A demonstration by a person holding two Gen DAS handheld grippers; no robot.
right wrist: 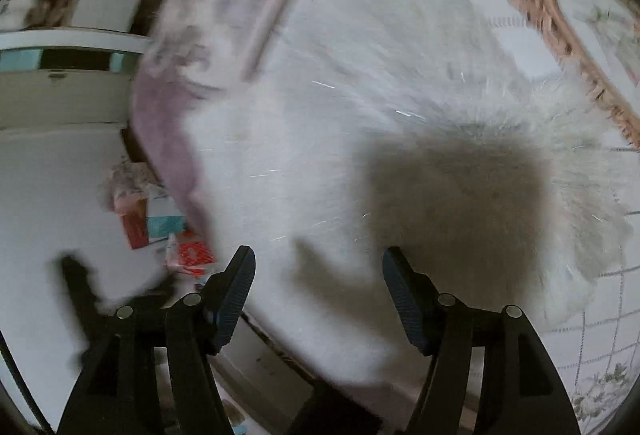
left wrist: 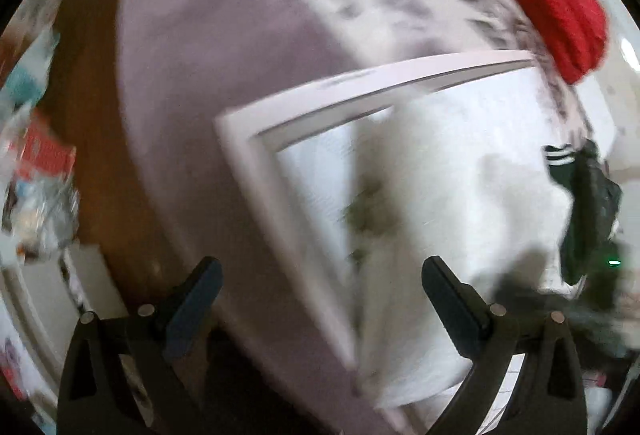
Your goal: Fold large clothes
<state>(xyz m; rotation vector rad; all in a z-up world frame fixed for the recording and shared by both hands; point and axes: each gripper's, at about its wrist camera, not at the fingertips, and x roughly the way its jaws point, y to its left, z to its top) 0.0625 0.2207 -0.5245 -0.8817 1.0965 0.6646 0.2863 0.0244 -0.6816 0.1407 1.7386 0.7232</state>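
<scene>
Both views blurred; left gripper [left wrist: 320, 299] jaws wide apart, empty, above bed [left wrist: 208, 47]; white garment [left wrist: 460, 195] spread on bed ahead; red cloth [left wrist: 560, 11] at far edge; right gripper [right wrist: 318, 295] agape, empty, over white garment [right wrist: 320, 139].

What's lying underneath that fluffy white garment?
The white garment lies on a bed, over a pale patterned bedspread with a mauve edge. What lies directly beneath its middle is covered. Both grippers, left and right, hover open above it.
</scene>
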